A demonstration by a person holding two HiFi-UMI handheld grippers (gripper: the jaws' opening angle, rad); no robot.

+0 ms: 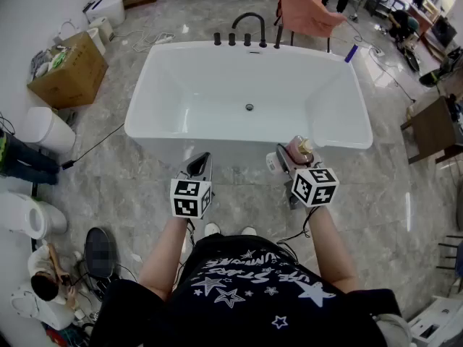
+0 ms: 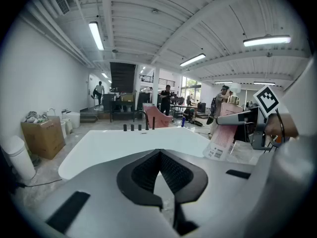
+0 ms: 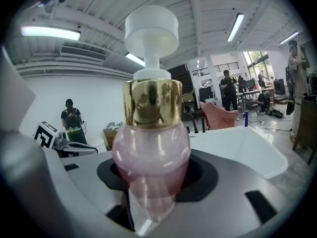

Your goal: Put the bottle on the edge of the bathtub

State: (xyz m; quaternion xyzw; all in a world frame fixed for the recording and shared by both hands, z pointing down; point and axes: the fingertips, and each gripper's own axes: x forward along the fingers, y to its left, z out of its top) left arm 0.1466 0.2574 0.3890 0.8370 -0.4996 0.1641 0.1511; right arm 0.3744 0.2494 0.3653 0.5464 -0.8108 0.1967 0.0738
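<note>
A pink pump bottle (image 3: pixel 151 152) with a gold collar and a white pump head stands upright between the jaws of my right gripper (image 3: pixel 151 185), which is shut on its body. In the head view the bottle (image 1: pixel 298 150) and right gripper (image 1: pixel 289 159) hang just in front of the near right part of the white bathtub's rim (image 1: pixel 217 142). My left gripper (image 1: pixel 200 162) is beside it, also short of the tub's near side, shut with nothing in it (image 2: pixel 157 177). From the left gripper view the bottle (image 2: pixel 224 133) shows at the right.
A black faucet (image 1: pixel 249 24) and its knobs stand on the tub's far rim. A cardboard box (image 1: pixel 69 71) and a white bin (image 1: pixel 47 130) sit to the left, a pink chair (image 1: pixel 307 9) behind, a wooden table (image 1: pixel 434 125) to the right. A person (image 1: pixel 43 284) crouches at the lower left.
</note>
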